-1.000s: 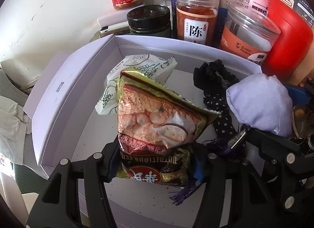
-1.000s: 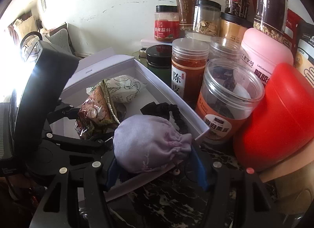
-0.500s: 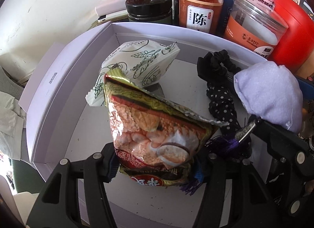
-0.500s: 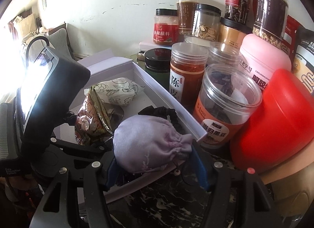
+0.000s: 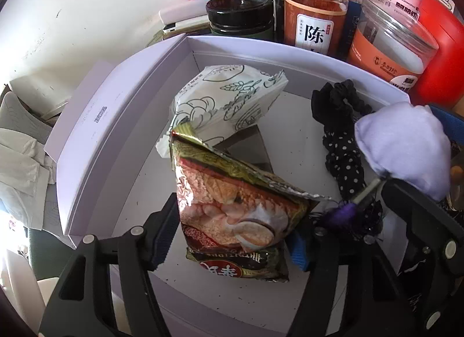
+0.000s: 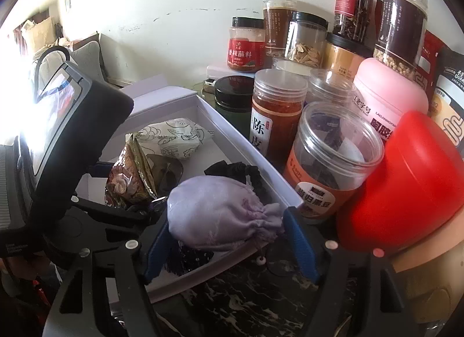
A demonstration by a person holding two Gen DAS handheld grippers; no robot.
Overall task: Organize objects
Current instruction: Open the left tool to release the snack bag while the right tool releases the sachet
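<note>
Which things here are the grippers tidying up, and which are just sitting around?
Being tidied:
left gripper holding the shiny green snack packet
right gripper holding the soft lilac drawstring pouch
white cardboard box
white leaf-print packet
black polka-dot scrunchie

Just sitting around:
clear spice jars
red plastic tub
pink canister

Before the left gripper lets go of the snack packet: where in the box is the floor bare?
Bare floor runs along the left wall of the white box, beside the cereal packet and the white packet. A smaller patch lies between the white packet and the black scrunchie. The right side is crowded with the lilac pouch.
</note>
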